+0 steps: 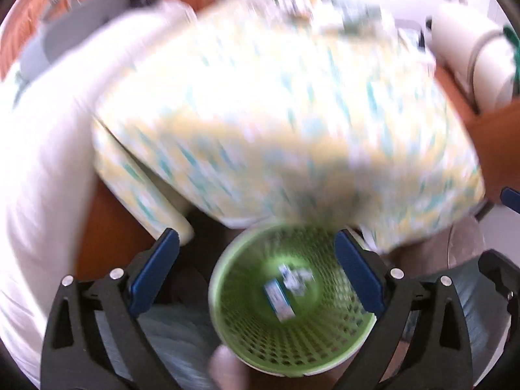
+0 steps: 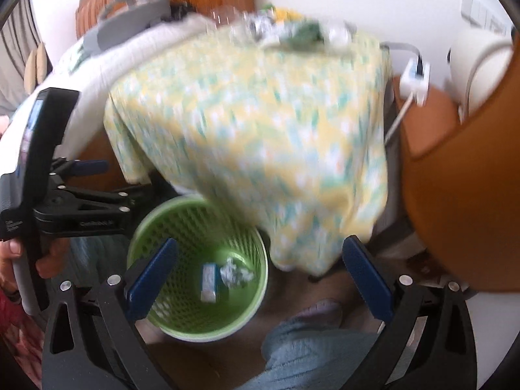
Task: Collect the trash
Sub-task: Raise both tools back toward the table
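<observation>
A green mesh bin [image 1: 292,321] [image 2: 182,305] stands on the floor below the table's front edge. In it lie a small white and blue carton [image 1: 278,299] [image 2: 208,281] and crumpled paper [image 1: 297,278] [image 2: 235,273]. My left gripper [image 1: 256,273] hangs open above the bin with nothing between its blue pads [image 1: 156,273]. It also shows in the right wrist view, where the left gripper [image 2: 120,185] is held by a hand [image 2: 13,253]. My right gripper [image 2: 260,279] is open and empty, over the bin's right rim. Blurred litter [image 2: 286,32] lies at the table's far end.
A yellow and green patterned cloth [image 1: 276,113] [image 2: 260,130] covers the table and hangs over the bin. White bedding [image 1: 42,162] lies left. A brown wooden surface [image 2: 455,195] with a white power strip [image 2: 414,81] is right. A person's foot [image 2: 320,312] stands beside the bin.
</observation>
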`<action>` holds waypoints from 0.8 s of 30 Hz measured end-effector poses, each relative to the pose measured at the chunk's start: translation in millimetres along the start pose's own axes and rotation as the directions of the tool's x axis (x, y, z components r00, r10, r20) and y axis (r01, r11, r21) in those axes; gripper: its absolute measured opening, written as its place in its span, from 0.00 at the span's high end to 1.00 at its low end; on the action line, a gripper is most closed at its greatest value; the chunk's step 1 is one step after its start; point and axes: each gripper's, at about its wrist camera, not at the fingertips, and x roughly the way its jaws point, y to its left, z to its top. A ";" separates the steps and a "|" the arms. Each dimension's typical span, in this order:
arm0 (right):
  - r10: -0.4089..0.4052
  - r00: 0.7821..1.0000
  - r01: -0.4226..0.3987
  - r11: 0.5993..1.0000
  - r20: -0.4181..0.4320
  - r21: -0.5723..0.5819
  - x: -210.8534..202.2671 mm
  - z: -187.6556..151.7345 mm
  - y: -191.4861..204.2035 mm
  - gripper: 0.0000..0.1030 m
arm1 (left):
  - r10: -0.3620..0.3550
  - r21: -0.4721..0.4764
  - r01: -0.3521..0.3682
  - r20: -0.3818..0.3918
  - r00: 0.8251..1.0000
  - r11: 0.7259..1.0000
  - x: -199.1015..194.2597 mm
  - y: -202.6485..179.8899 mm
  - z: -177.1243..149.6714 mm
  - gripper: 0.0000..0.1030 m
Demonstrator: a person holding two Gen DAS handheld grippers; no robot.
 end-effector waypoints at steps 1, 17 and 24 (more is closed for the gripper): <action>-0.009 1.000 0.009 1.000 0.016 0.000 -3.9 8.7 1.0 0.02 | 0.012 -0.003 -0.012 0.028 1.000 1.000 -11.3 6.5 10.0 0.08; -0.074 0.983 0.050 0.989 0.169 0.141 7.2 151.7 -38.4 0.02 | 0.044 -0.041 -0.037 0.186 0.982 0.998 -43.3 32.6 110.9 0.07; -0.187 0.978 0.175 0.977 0.092 0.121 52.3 177.5 -67.0 0.02 | 0.026 -0.023 -0.022 0.166 0.986 0.999 -21.5 27.4 117.1 0.07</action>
